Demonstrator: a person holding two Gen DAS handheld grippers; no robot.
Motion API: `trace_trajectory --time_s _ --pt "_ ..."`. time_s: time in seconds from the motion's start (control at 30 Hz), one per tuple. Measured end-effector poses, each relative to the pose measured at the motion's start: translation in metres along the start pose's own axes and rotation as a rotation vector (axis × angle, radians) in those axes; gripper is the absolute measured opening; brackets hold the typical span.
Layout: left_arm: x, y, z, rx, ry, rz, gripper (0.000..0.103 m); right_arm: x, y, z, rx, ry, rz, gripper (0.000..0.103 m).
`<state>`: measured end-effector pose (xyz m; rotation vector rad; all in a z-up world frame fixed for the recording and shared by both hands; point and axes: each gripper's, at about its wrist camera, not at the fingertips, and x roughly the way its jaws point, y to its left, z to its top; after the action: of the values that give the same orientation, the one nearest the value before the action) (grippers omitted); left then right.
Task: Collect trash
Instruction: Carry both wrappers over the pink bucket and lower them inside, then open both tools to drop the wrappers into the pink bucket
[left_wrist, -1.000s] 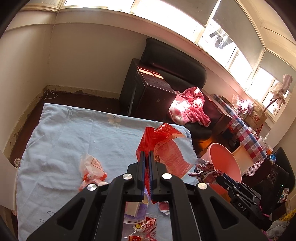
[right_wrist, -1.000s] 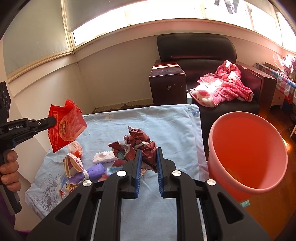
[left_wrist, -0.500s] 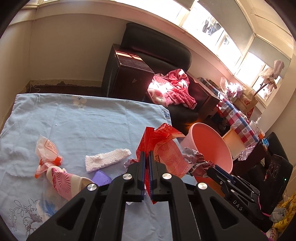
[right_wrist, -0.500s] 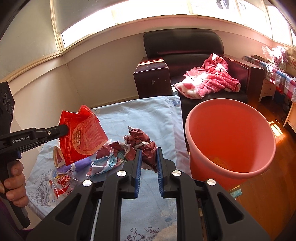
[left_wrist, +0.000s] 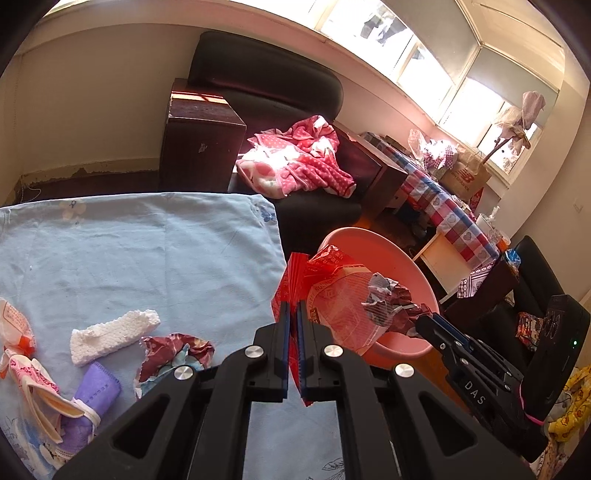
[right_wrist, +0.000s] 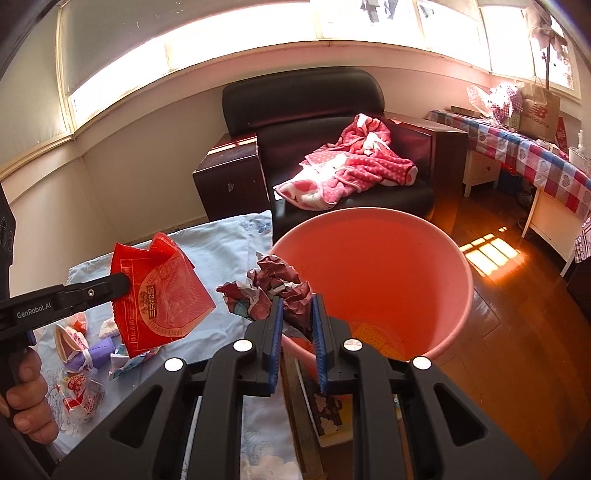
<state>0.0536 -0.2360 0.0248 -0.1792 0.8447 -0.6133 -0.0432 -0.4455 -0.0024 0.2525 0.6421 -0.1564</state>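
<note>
Both of my grippers are loaded. My left gripper (left_wrist: 292, 314) has its jaws pinched nearly together on the red snack bag (left_wrist: 332, 295), and my right gripper (right_wrist: 298, 314) is clamped, jaws a little apart, on the crumpled maroon wrapper (right_wrist: 280, 284). Half a second ago both pieces hung over the blue tablecloth (left_wrist: 147, 251); now the wrapper sits right at the near rim of the pink bucket (right_wrist: 424, 266), while in the right wrist view the red bag hangs beside it over the cloth's edge. More of the bucket's inside shows than before. On the cloth lie a white foam strip (left_wrist: 114, 334), a purple packet (left_wrist: 98, 387) and another torn maroon wrapper (left_wrist: 173, 350).
</note>
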Motion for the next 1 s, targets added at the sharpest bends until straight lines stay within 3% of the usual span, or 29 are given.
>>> trace_trajectory --time_s 0.33,0.63,0.87,0.93,1.0 --pt "0.046 -0.04 0.005 0.08 0.048 0.017 0.003 0.014 -0.032 -0.002 0.042 0.019 -0.103 0.016" --pt "0.077 -0.053 0.011 0.112 0.071 0.086 0.003 0.024 -0.036 -0.003 0.04 0.023 -0.141 0.016" --pt "0.086 -0.061 0.016 0.127 0.062 0.073 0.004 0.031 -0.036 -0.002 0.042 0.041 -0.156 0.016" --pt "0.085 -0.063 0.016 0.129 0.051 0.052 0.006 0.032 -0.038 -0.003 0.049 0.053 -0.147 0.016" --pt "0.083 -0.064 0.017 0.134 0.042 0.042 0.016 0.035 -0.04 -0.001 0.056 0.06 -0.149 0.016"
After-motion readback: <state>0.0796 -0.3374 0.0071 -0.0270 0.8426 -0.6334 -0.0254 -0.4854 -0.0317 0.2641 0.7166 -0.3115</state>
